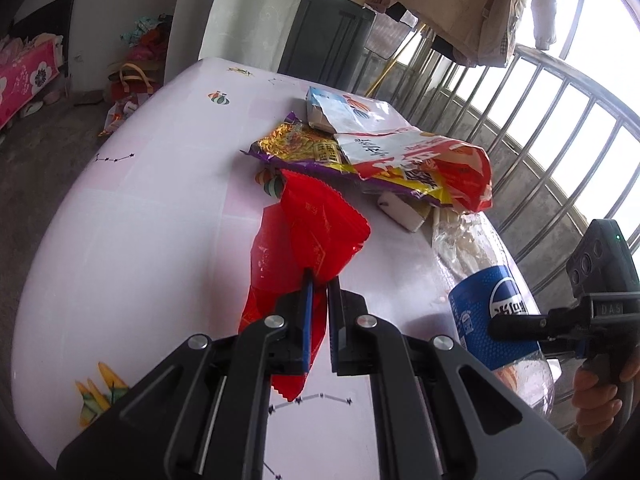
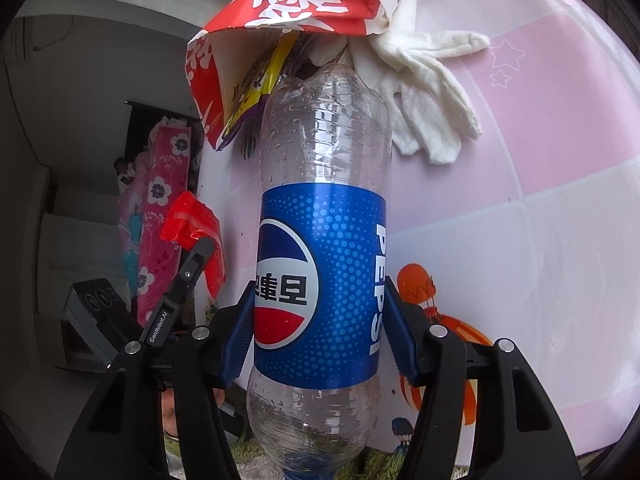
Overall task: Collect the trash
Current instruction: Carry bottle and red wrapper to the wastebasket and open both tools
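My left gripper (image 1: 319,280) is shut on a red plastic wrapper (image 1: 312,236) and holds it just above the pink table (image 1: 140,200). My right gripper (image 2: 320,296) is shut on an empty clear Pepsi bottle (image 2: 320,264) with a blue label; the bottle also shows in the left wrist view (image 1: 488,312) at the table's right edge. Beyond lie a gold and purple snack bag (image 1: 304,148), a red and white bag (image 1: 424,160) and a light blue and white pack (image 1: 332,110). A white glove (image 2: 424,92) lies by the bottle's far end.
A metal railing (image 1: 560,152) runs along the table's right side. Jackets (image 1: 472,4) hang above it. A dark cabinet (image 1: 324,36) stands behind the table. Bags (image 1: 132,88) sit on the floor at left. A pink flowered cloth (image 2: 160,200) shows left of the bottle.
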A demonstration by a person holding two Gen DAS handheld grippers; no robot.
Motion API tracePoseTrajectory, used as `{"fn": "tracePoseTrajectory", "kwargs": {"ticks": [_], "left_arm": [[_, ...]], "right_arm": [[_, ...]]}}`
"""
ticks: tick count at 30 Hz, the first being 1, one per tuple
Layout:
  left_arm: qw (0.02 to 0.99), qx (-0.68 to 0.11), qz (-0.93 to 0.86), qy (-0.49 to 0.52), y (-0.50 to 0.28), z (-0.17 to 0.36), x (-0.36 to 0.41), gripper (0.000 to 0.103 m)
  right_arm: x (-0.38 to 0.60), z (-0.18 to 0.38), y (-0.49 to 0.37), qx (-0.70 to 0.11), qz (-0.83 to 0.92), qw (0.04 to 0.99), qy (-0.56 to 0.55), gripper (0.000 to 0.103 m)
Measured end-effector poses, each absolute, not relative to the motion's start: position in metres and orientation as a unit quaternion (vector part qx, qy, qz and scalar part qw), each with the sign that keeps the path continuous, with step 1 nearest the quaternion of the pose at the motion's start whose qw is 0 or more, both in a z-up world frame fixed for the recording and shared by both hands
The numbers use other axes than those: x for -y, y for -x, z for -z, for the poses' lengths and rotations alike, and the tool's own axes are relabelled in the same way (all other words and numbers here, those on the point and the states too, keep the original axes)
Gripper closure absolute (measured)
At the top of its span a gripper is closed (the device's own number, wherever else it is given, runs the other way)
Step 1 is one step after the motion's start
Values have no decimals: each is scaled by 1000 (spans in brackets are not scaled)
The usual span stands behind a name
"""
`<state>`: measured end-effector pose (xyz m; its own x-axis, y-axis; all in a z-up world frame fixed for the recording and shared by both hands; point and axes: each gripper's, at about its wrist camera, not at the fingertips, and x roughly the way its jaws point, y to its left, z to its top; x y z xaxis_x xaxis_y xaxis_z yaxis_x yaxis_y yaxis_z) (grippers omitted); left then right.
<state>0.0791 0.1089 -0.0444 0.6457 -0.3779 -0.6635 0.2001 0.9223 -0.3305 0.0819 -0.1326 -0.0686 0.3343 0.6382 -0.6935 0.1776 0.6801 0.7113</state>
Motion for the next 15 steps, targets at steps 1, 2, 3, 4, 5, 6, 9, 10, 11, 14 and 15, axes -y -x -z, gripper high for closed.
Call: {"fn": "tracePoseTrajectory", "kwargs": {"ticks": [1,2,3,4,5,6,9,10,11,14,15], "left_arm": [[900,-388,162,115,-77,44,-110,98],[900,-388,162,117,-76,43,-110,98],[900,-387,164,117,-73,42,-110,98],[900,-386,166,115,-70,42,-109,98],[901,-384,168,113,-67,40,-108,98],[901,-383,170,111,-64,39,-107,98],[903,-375,181,105,-55,32,-103,98],[904,-372,185,104,-52,28,-101,98],[905,-368,190,102,-48,24,-99,98],[906,-355,207,99,-40,12,-91,98],[907,-351,212,99,-39,8,-89,98]], "right_arm": [[134,68,-81,-554,-159,727,-373,45],[137,71,-82,-553,-162,724,-379,45],[140,71,-80,-551,-166,717,-394,45],[144,72,-77,-549,-169,711,-406,45],[146,72,-76,-547,-170,709,-412,45],[149,71,-74,-545,-169,708,-415,45],[160,64,-67,-536,-165,712,-423,45],[163,62,-65,-534,-165,712,-425,45],[167,58,-63,-529,-164,714,-428,45],[181,46,-56,-515,-159,723,-433,45],[188,42,-53,-510,-158,725,-435,45]]}}
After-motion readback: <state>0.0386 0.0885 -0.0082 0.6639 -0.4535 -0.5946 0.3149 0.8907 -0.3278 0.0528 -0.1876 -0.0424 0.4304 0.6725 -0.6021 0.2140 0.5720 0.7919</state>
